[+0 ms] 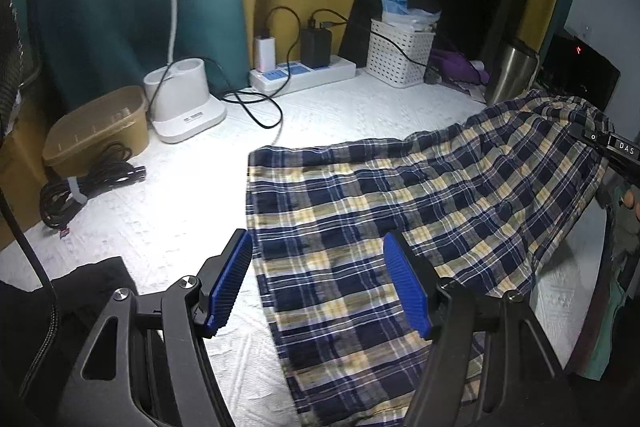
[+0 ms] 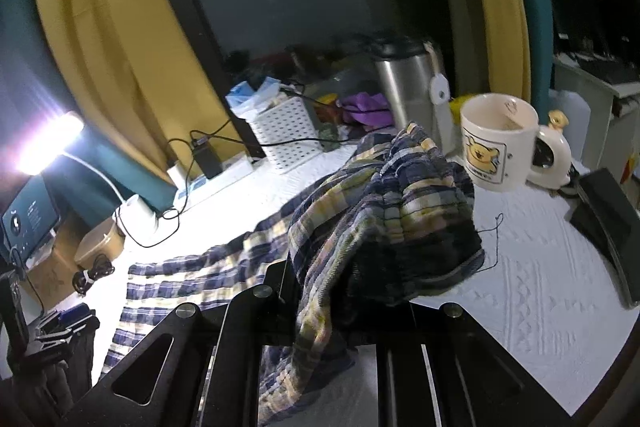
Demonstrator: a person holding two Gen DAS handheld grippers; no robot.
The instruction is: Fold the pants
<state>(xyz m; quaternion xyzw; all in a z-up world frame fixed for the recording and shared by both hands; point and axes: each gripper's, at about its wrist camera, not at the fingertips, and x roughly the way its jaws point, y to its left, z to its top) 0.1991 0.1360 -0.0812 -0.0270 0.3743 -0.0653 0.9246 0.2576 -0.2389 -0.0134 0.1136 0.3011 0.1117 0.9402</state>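
The plaid pants [image 1: 400, 203] lie spread on the white table [image 1: 168, 211], one end lifted. The left gripper [image 1: 318, 287] hovers with jaws apart above their edge; the right gripper [image 2: 352, 291] is clamped on the raised waistband.

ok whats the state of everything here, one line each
pants: one end flat on the table, other end lifted
left gripper: open, empty, over the pants
right gripper: shut on the pants, raised
desk lamp: on
mug: upright, inside not visible
power strip: chargers plugged in
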